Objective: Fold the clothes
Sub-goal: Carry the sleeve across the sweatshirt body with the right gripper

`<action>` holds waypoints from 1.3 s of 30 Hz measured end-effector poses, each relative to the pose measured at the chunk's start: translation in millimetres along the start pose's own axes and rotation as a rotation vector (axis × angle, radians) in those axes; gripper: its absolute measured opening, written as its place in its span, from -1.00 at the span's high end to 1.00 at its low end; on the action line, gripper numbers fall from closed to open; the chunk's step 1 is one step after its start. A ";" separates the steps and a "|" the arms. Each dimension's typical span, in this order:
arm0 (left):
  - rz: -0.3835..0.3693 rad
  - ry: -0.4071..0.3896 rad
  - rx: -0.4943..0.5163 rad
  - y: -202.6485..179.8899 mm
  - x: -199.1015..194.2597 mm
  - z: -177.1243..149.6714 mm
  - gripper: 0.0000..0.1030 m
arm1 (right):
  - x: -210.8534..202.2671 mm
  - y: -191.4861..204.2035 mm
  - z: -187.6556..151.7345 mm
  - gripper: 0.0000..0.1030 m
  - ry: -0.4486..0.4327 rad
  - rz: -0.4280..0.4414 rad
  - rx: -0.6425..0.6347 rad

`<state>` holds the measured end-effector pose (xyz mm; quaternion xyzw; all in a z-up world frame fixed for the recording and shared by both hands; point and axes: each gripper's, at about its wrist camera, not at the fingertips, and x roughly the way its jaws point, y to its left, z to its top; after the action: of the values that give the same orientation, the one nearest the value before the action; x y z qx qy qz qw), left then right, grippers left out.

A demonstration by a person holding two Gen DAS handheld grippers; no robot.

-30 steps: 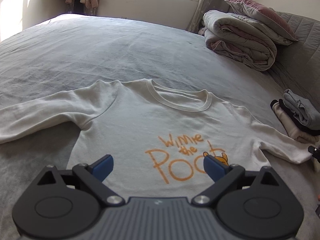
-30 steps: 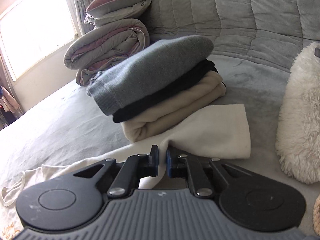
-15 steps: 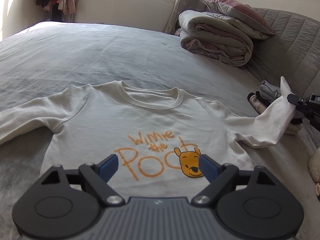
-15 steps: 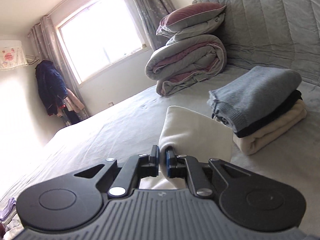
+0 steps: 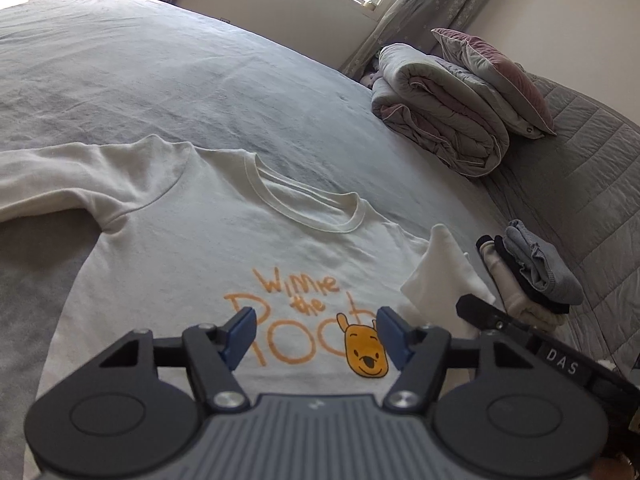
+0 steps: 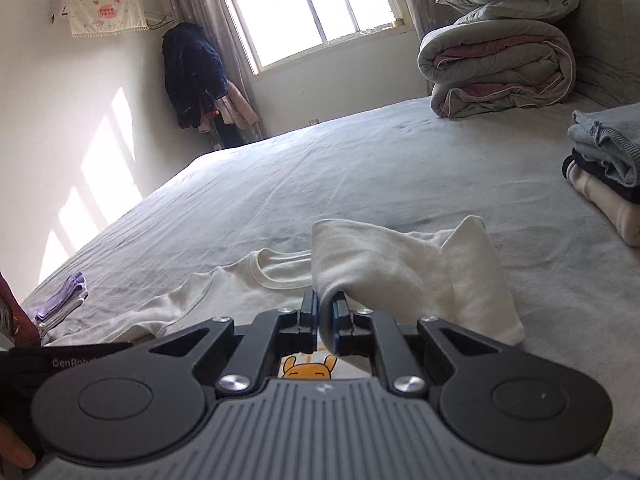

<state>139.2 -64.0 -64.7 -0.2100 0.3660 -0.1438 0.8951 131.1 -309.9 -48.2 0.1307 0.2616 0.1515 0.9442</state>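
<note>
Cream long-sleeved sweatshirt with orange printed lettering (image 5: 192,248) flat, front up, on grey bed sheet (image 5: 168,80). Left gripper (image 5: 312,336) over print, jaws closing, nothing between. Right gripper (image 6: 326,312) pinching sweatshirt's sleeve (image 6: 384,264), lifted over chest. Beyond: stack of folded clothes (image 5: 532,276); rolled grey-pink duvet (image 5: 440,120).

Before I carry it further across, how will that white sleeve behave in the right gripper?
Probably floppy: the sleeve already droops in loose folds from the shut right gripper. It looks light, since a thin pinch lifts it. It will likely tug the shirt along, because the fabric is joined at the shoulder. The left gripper, closing with nothing held, isn't pinning the shirt.
</note>
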 end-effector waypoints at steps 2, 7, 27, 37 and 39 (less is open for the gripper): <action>0.000 0.006 -0.011 0.9 2.2 -0.1 -0.27 | 8.9 5.3 -9.7 0.80 0.044 0.015 -0.017; 0.005 0.034 -0.016 1.4 8.8 -3.2 -0.24 | 23.6 13.0 -32.8 0.72 0.149 0.030 -0.037; -0.151 0.142 -0.279 36.9 10.1 2.3 -0.56 | 32.0 12.5 -34.4 0.19 0.163 0.135 0.084; -0.198 0.143 -0.377 61.8 9.2 6.1 -0.59 | 31.0 36.2 -42.6 0.16 0.194 0.220 -0.097; -0.206 0.144 -0.386 62.3 11.4 6.2 -0.59 | 29.9 41.1 -44.4 0.16 0.200 0.230 -0.152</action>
<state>157.9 -12.7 -97.4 -0.4028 0.4265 -0.1762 0.7904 122.9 -254.1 -85.2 0.0721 0.3253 0.2904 0.8970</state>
